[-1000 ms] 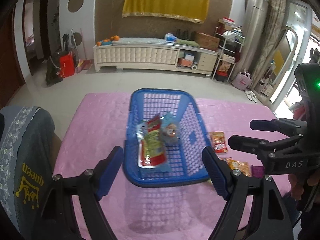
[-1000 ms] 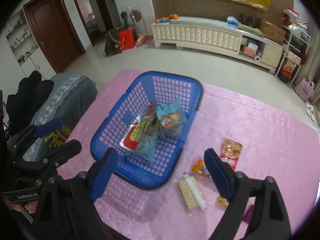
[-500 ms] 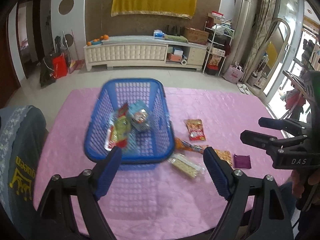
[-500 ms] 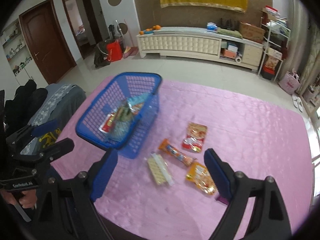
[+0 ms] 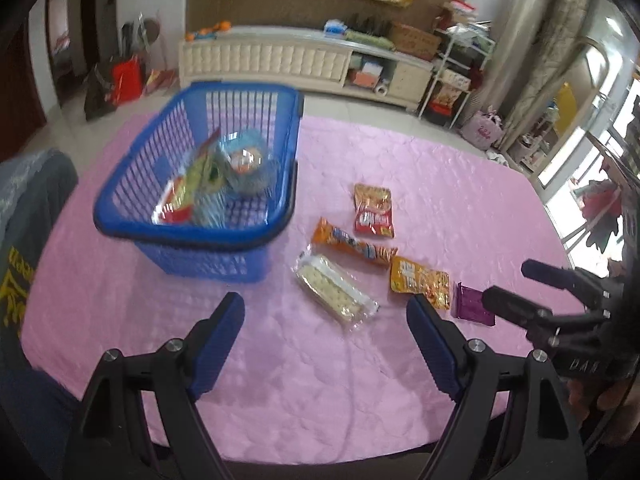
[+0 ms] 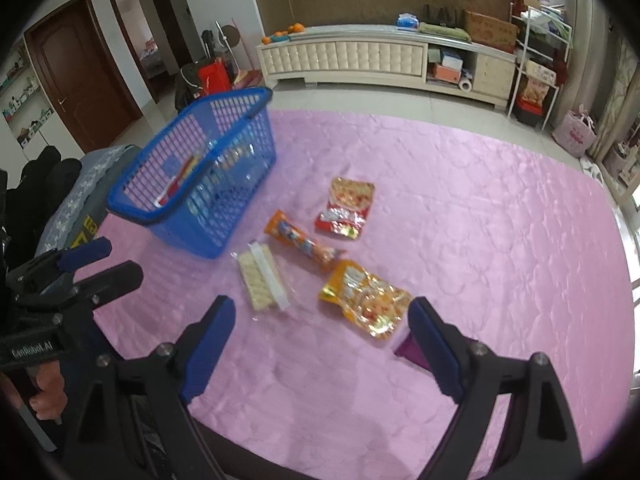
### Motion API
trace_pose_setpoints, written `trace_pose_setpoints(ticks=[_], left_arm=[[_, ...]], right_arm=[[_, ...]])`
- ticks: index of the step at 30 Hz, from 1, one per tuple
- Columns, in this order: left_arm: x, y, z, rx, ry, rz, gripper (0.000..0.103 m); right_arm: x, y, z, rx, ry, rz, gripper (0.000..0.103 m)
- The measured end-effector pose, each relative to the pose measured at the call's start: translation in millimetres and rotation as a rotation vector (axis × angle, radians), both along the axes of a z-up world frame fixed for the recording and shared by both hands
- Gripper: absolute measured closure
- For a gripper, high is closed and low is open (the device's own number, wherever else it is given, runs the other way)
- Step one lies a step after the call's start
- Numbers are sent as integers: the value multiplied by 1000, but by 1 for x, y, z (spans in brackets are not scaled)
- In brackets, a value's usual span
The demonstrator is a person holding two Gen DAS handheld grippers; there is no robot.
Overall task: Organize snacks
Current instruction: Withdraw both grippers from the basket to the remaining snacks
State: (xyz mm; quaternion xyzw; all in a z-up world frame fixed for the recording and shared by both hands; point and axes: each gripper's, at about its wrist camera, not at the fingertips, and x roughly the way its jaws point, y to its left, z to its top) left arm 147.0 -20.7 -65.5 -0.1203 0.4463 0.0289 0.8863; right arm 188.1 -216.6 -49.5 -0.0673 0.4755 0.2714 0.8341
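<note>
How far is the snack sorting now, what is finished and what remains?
Done: a few packets already lie in the blue basket. In hand: nothing; the left gripper and right gripper are both open above the pink tablecloth. Left: five packets outside, the cracker pack, orange tube, red bag, yellow bag and purple packet.

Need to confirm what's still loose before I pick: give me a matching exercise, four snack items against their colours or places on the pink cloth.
Things:
1. cracker pack
2. purple packet
3. long orange tube pack
4. red pouch

Descriptions:
A. farthest of the loose snacks from the grippers
B. pale, in clear wrap, nearest the blue basket
C. slanted, between the red pouch and the cracker pack
D. small and dark, beside the yellow-orange pouch

Pairs: 1-B, 2-D, 3-C, 4-A
</note>
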Motion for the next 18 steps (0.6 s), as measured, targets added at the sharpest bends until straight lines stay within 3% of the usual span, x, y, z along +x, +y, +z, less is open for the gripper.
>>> trace_pose_setpoints(ticks=[10, 18], left_arm=[[28, -19, -40, -57, 128, 63, 21], [61, -31, -75, -5, 224, 118, 21]], right_arm=[[15, -12, -24, -18, 29, 15, 12], [45, -9, -54, -55, 79, 23, 12]])
